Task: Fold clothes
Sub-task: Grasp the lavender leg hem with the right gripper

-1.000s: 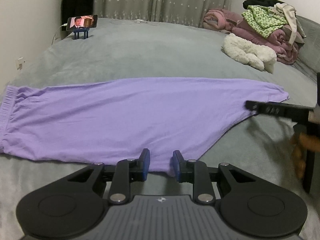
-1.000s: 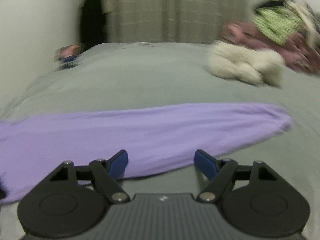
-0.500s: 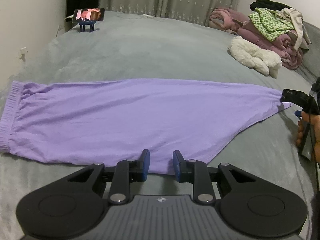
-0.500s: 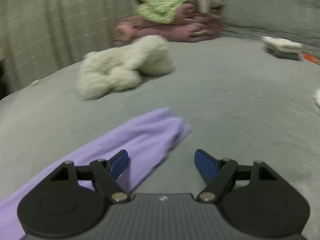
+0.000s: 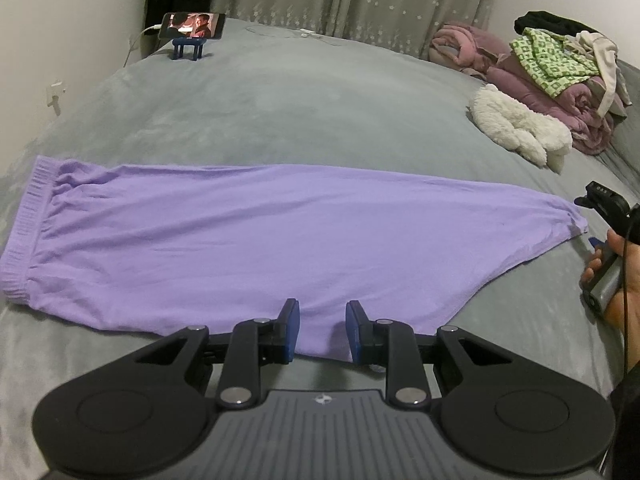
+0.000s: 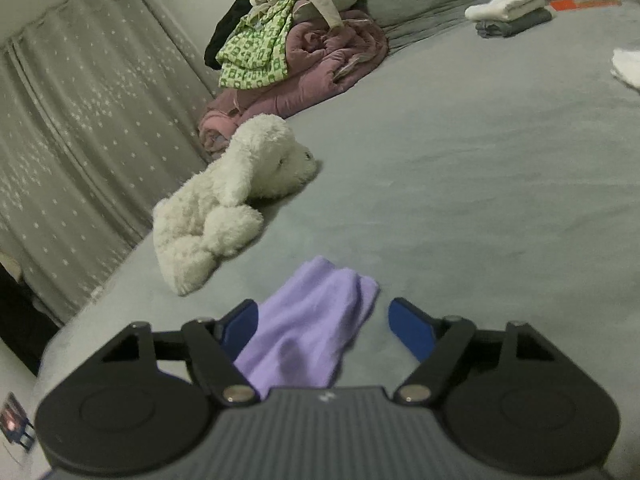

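Note:
Purple trousers lie flat across the grey bed, folded leg on leg, waistband at the left and cuff at the right. My left gripper is open a little, with its fingertips over the near edge of the cloth, holding nothing. My right gripper is wide open just above the cuff end, which lies between its two blue pads. The right gripper also shows at the right edge of the left wrist view, held in a hand beside the cuff.
A white plush toy lies past the cuff. A pile of pink bedding and clothes sits behind it. Folded items rest far right. A phone on a stand is at the far left corner, by curtains.
My right gripper swung from the trousers' middle rightward to the cuff end and now sits over it, still open. My left gripper stayed at the near edge, lifting its view slightly.

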`<action>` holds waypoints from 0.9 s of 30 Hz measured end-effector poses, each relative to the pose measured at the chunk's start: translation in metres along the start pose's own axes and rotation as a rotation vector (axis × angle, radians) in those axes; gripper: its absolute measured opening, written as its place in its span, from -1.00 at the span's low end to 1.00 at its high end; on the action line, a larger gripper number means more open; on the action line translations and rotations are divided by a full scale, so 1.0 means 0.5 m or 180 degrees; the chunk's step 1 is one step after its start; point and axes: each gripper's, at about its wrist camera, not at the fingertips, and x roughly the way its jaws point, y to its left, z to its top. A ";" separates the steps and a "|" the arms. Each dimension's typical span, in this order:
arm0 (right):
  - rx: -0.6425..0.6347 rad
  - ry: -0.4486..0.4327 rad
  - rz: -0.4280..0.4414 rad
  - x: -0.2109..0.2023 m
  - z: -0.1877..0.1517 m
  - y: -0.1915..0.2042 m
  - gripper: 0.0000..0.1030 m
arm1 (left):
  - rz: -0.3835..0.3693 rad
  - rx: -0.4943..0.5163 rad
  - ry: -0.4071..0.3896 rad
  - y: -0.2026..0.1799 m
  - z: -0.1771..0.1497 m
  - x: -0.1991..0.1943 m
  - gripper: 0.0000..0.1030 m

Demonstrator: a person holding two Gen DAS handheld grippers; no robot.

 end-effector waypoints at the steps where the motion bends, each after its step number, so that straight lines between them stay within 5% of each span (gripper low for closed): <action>1: 0.0044 0.0014 0.0053 0.003 0.001 -0.004 0.18 | 0.0006 -0.0001 -0.0007 0.000 0.001 0.000 -0.54; 4: 0.0049 0.0063 0.0056 0.003 0.000 -0.004 0.00 | 0.0021 -0.0018 -0.0023 0.003 0.003 -0.001 -0.54; 10: 0.0061 0.0174 0.0042 0.012 -0.004 -0.001 -0.80 | 0.0039 -0.0029 -0.0040 0.005 0.006 -0.001 -0.54; 22: -0.0718 -0.0294 0.0690 -0.085 -0.035 0.105 -0.84 | 0.0051 -0.0213 -0.0087 0.037 0.020 -0.010 -0.54; 27: -0.1201 -0.0268 0.1097 -0.149 -0.088 0.186 -0.84 | 0.0025 -0.0338 -0.0164 0.058 0.033 -0.027 -0.54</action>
